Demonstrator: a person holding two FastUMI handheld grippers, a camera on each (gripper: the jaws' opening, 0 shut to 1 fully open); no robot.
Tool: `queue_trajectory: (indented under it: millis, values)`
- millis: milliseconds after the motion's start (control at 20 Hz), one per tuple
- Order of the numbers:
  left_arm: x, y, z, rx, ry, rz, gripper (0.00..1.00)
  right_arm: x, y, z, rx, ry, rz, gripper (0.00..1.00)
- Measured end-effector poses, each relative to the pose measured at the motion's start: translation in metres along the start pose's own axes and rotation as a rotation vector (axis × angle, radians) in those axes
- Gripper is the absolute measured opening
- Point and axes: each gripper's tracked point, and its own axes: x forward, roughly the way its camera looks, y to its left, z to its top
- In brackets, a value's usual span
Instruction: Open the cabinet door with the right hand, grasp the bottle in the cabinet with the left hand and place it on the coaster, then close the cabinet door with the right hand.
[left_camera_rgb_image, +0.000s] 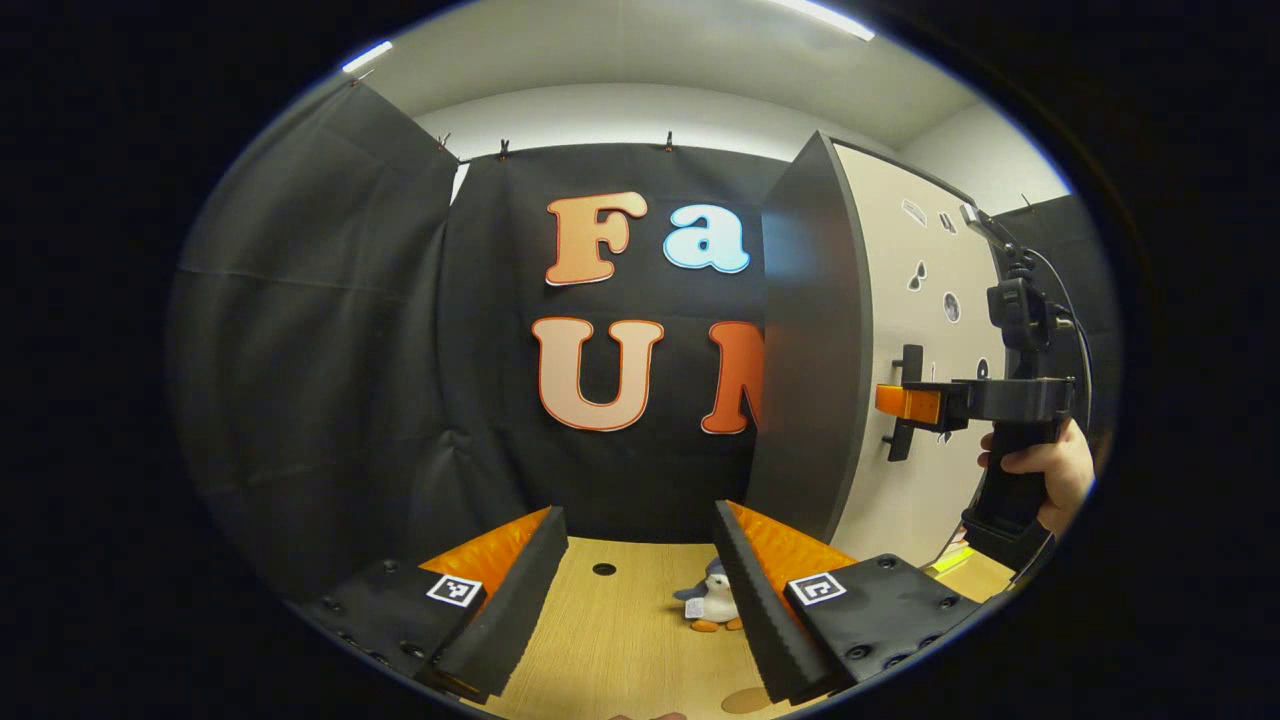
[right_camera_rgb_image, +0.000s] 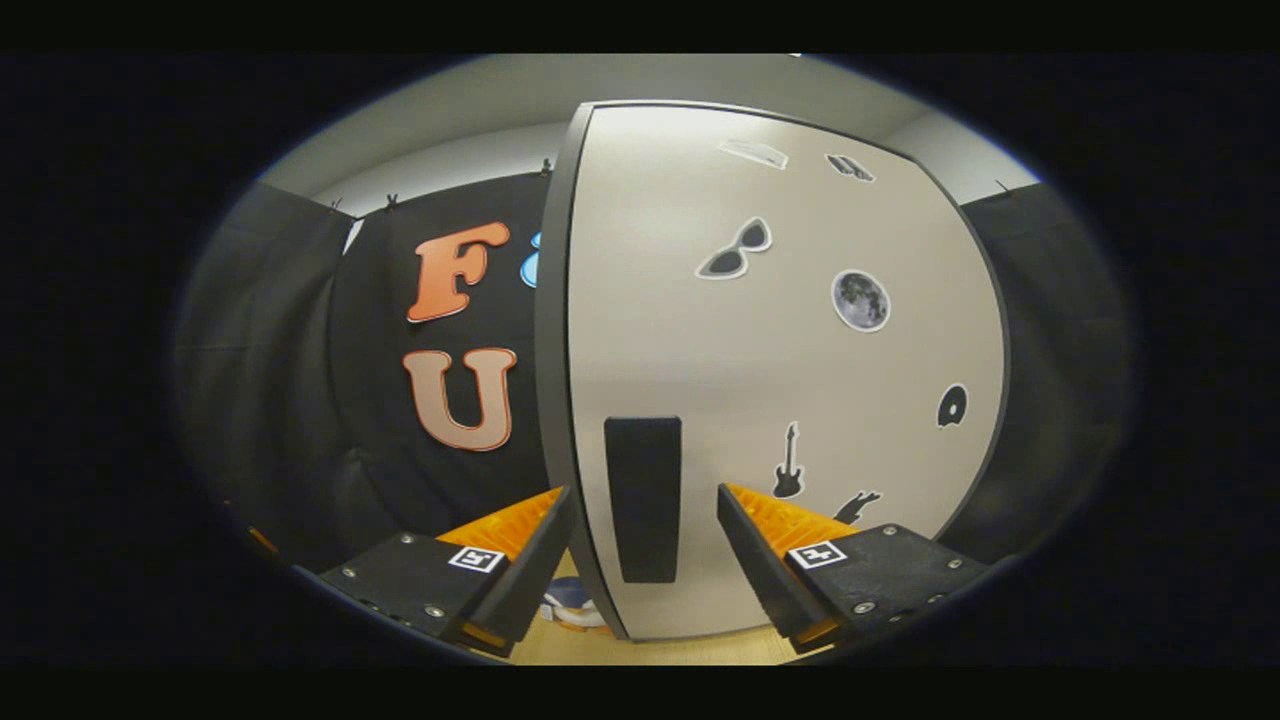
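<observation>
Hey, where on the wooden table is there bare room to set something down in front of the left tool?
Bare wood lies on the table between the left tool's open fingers, bordered by a small dark hole at the back and the toy penguin on the right. It is crowded toward the cabinet door, where the right tool is at the handle.

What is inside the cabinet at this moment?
That cannot be seen: the cabinet door is closed and covers the inside. The right gripper is open at the door's handle.
</observation>
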Motion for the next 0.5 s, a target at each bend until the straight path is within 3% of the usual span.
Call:
queue_trajectory:
  millis: [200, 300, 350, 500]
  values:
    - [0.0137, 0.005, -0.0057, -0.003, 0.012, 0.001, 0.96, 0.0068, -0.0074, -0.0055, -0.008, 0.008, -0.025, 0.72]
    - [0.0134, 0.0063, -0.009, 0.0, 0.017, 0.002, 0.95, 0.0084, -0.0004, -0.0069, 0.016, 0.017, -0.004, 0.56]
    - [0.0145, 0.0063, -0.0103, 0.002, 0.019, 0.001, 0.96, 0.0094, 0.0007, -0.0078, 0.02, 0.017, -0.012, 0.41]
    - [0.0129, 0.0028, -0.0093, 0.004, 0.017, -0.006, 0.95, 0.0058, 0.001, -0.0071, -0.017, 0.015, -0.021, 0.36]
